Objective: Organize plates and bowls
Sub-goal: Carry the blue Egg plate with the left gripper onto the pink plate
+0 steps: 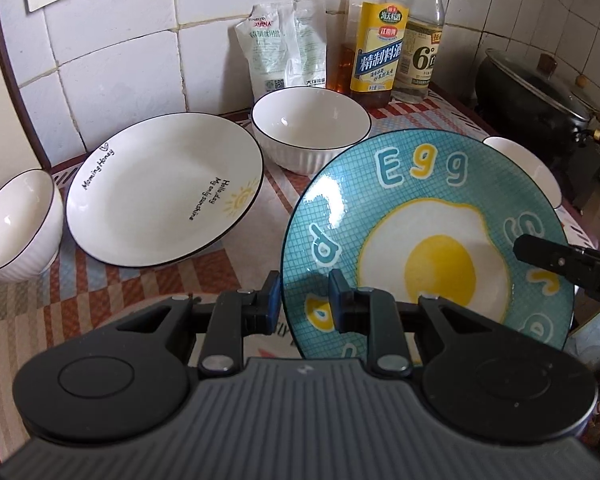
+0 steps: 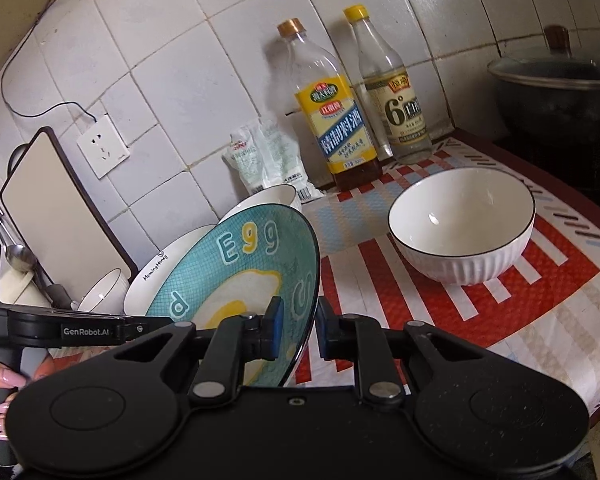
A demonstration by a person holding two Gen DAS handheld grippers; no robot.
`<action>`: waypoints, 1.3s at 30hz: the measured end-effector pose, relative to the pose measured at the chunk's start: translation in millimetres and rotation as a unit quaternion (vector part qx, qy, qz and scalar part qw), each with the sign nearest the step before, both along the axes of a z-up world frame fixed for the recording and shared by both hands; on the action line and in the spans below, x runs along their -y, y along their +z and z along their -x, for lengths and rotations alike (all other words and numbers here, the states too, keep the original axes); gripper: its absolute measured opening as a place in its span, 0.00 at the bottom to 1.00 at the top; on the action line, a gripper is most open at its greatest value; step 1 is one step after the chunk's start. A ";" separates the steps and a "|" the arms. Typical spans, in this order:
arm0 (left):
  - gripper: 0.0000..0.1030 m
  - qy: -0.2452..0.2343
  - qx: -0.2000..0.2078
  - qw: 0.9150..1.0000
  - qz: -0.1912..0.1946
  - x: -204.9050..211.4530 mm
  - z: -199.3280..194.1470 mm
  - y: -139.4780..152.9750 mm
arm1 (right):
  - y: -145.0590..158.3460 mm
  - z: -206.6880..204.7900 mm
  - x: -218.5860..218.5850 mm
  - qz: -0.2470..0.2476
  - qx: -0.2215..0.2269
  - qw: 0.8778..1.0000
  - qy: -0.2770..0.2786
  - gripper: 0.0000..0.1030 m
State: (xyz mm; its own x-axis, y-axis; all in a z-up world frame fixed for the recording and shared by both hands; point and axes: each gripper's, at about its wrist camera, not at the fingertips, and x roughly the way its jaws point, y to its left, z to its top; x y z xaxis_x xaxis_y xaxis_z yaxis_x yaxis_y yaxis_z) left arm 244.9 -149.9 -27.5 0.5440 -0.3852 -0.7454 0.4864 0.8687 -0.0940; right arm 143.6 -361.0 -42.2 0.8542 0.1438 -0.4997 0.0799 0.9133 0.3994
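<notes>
Both grippers pinch the blue egg plate (image 1: 428,240) by opposite rims, tilted above the mat: left gripper (image 1: 305,300), right gripper (image 2: 298,330); white plate (image 1: 164,192) behind.

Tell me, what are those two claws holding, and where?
Both hold the round blue egg-patterned plate by its rim: left gripper on one edge, right gripper on the opposite.

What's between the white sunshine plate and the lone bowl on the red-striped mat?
The blue egg plate, tilted, gripped at opposite rim edges by the left gripper and right gripper; clearest in the right wrist view.
</notes>
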 end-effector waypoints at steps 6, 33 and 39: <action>0.22 0.006 -0.022 1.000 0.001 -23.2 10.3 7.1 | 11.8 2.9 -12.3 0.000 -0.008 1.000 0.014 0.21; 0.22 0.130 -0.070 0.988 0.041 -167.9 31.3 -6.0 | -9.1 -16.5 -125.2 -0.020 -0.034 0.991 0.125 0.21; 0.22 0.124 -0.097 0.986 0.049 -172.5 28.4 -18.1 | -7.1 -17.1 -127.3 -0.010 -0.021 0.992 0.127 0.21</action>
